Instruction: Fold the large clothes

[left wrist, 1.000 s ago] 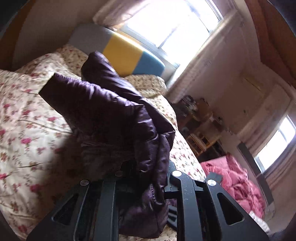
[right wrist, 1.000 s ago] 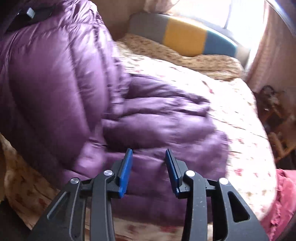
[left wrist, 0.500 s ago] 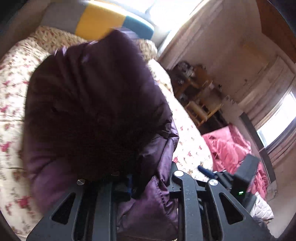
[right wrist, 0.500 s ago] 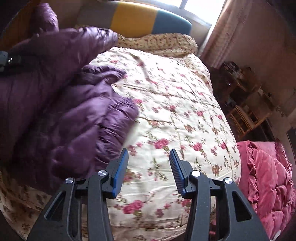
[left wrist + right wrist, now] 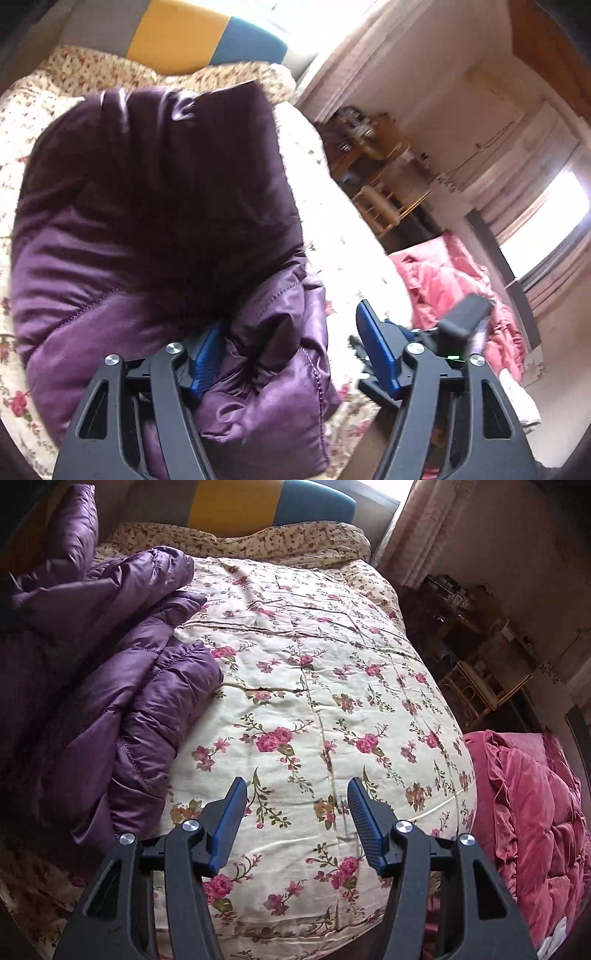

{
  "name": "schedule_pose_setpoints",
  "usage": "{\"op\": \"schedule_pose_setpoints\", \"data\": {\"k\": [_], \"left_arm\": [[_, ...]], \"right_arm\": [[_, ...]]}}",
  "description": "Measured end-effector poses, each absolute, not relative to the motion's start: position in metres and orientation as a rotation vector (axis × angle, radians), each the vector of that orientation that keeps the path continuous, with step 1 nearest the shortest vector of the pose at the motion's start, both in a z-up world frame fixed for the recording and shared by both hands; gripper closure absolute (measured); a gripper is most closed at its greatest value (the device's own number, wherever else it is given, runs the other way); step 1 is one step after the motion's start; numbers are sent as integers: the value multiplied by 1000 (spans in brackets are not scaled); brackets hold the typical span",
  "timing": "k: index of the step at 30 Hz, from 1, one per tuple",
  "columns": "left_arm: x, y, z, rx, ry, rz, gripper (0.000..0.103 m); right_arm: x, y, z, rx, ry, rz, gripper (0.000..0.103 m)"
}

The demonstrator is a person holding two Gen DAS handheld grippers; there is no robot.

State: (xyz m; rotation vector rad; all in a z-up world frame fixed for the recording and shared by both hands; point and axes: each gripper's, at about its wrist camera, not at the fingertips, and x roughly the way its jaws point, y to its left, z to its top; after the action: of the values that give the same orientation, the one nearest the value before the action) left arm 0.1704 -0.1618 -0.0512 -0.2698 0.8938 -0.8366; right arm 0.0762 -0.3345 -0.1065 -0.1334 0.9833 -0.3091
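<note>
A large purple puffer jacket lies bunched in a thick heap on the floral quilt of the bed. My left gripper sits low over the jacket's near edge, its jaws opening. A fold of the jacket lies between them against the left pad, while the right pad stands free of it. In the right wrist view the jacket fills the left side. My right gripper hovers over bare quilt to the jacket's right, its jaws opening with nothing between them.
A crumpled red quilt lies beside the bed on the right. A grey, yellow and blue headboard and a floral pillow are at the far end. Wooden furniture stands by the far wall.
The left gripper carried the jacket's edge over and down onto the heap, then spread its jaws off the fabric. The right gripper swung from the jacket to bare quilt and widened.
</note>
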Motion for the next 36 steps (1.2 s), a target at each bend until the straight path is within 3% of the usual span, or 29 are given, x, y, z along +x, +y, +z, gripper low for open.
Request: {"op": "schedule_pose_setpoints", "data": {"k": [9, 20, 36], "left_arm": [[138, -76, -4, -305, 737, -745, 33], [130, 18, -81, -332, 881, -404, 33], [135, -1, -108, -285, 922, -453, 33]], "right_arm": [[72, -310, -79, -176, 941, -275, 41], [66, -261, -25, -215, 858, -171, 40], [62, -216, -2, -238, 851, -55, 39]]}}
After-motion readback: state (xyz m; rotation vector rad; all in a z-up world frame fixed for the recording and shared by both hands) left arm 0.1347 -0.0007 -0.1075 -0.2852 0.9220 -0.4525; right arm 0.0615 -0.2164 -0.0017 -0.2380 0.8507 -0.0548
